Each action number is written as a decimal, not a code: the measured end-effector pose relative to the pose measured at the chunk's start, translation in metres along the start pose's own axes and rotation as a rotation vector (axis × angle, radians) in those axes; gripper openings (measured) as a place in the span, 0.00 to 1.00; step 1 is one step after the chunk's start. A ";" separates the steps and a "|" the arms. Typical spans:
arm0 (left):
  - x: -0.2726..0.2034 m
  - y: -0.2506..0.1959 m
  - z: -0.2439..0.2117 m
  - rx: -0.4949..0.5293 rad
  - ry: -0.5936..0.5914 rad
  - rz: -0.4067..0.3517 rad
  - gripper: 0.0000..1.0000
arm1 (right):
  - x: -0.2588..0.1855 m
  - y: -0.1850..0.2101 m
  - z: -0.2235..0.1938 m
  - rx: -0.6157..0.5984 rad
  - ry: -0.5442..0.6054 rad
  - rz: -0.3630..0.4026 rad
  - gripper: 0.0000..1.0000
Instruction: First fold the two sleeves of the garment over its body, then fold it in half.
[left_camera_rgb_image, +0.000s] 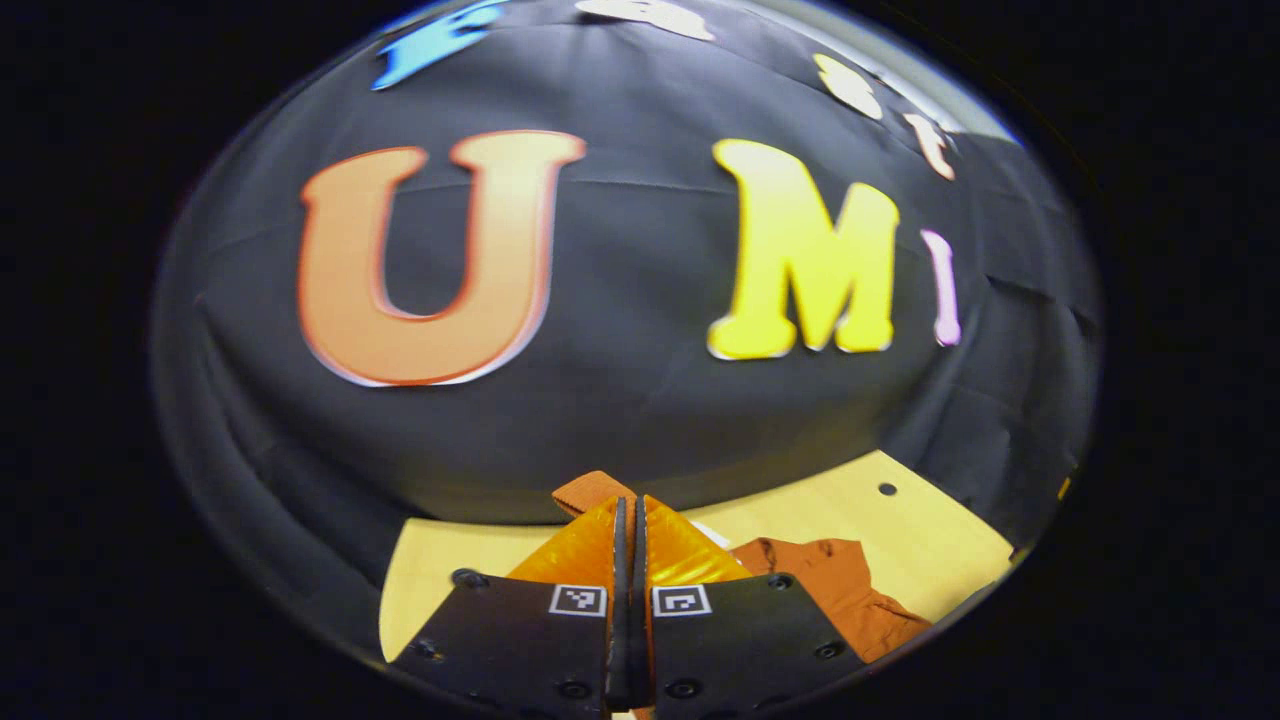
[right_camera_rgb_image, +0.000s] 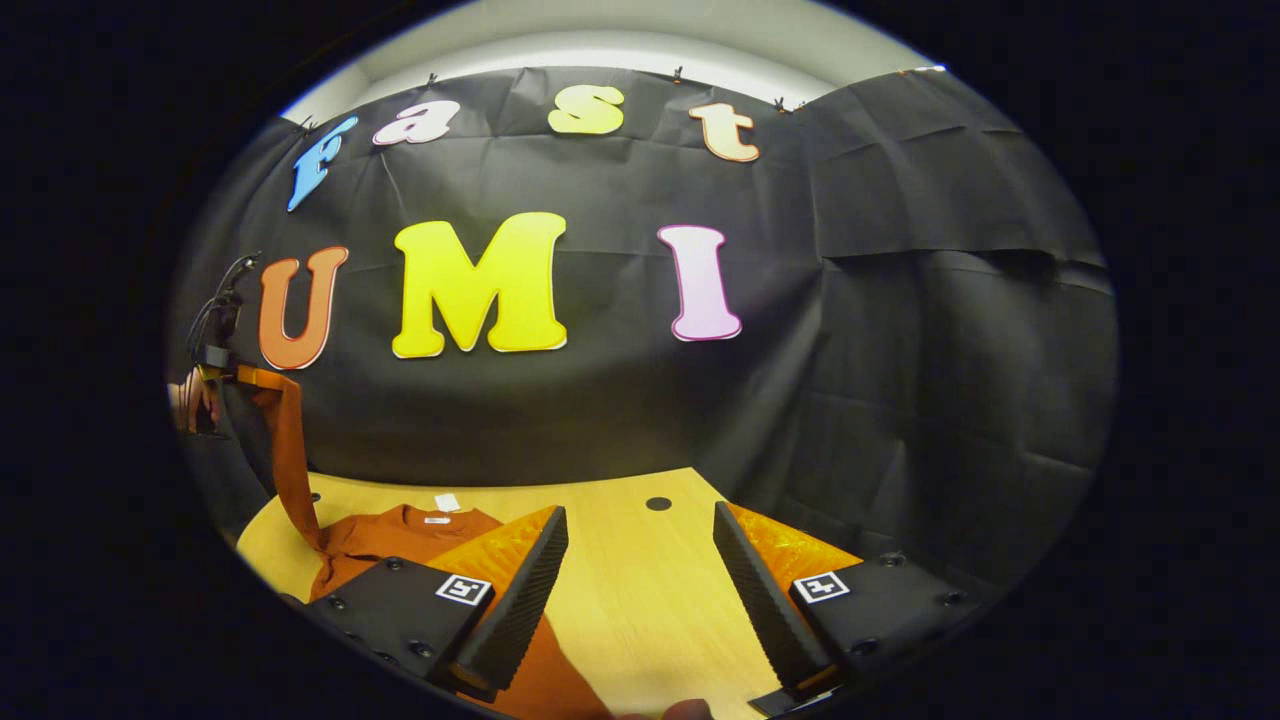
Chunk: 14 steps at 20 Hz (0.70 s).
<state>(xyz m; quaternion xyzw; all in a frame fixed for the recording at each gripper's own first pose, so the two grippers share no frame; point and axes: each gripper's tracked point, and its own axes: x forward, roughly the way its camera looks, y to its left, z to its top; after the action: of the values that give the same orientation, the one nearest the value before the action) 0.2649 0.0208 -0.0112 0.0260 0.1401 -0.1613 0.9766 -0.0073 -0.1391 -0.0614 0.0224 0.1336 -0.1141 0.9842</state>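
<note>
Black cloth hung behind everything, and below it lay the pale wooden table (right_camera_rgb_image: 640, 560) with a small dark hole near its far edge.

Through the left gripper view I saw my left gripper (left_camera_rgb_image: 632, 520) with its two fingers pressed together, almost no gap between them, and a strip of rust-orange cloth poking up just beyond the tips. That was the cuff of the sleeve (left_camera_rgb_image: 590, 490), pinched in the closed fingers and lifted off the table. Off to the right of the fingers the rest of the garment (left_camera_rgb_image: 835, 590) lay bunched on the wood.

From the right gripper view the same lift showed from the side: at the far left, the left gripper (right_camera_rgb_image: 215, 370), with a hand (right_camera_rgb_image: 185, 400) behind it, held the sleeve (right_camera_rgb_image: 290, 450) high, and the cloth ran down in a long band to the shoulder of the garment (right_camera_rgb_image: 400, 535). The body lay flat on the table, its neck towards the wall with a small white tag at the collar.

My right gripper (right_camera_rgb_image: 640, 560) stood wide open above the table with nothing between its fingers. Its left finger (right_camera_rgb_image: 520, 590) hung over the garment's near edge; I could not tell whether it touched the cloth.
</note>
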 end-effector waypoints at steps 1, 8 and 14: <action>0.014 -0.033 -0.005 0.017 0.015 -0.052 0.03 | -0.003 -0.009 0.001 -0.001 -0.001 -0.019 0.93; 0.101 -0.221 -0.090 0.085 0.163 -0.292 0.03 | -0.033 -0.078 -0.013 -0.009 0.046 -0.185 0.94; 0.125 -0.293 -0.215 0.307 0.360 -0.323 0.03 | -0.060 -0.122 -0.016 -0.035 0.071 -0.303 0.94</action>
<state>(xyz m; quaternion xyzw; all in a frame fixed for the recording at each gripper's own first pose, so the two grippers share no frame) 0.2270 -0.2744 -0.2545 0.1793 0.2874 -0.3268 0.8823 -0.0963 -0.2436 -0.0620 -0.0109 0.1722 -0.2580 0.9506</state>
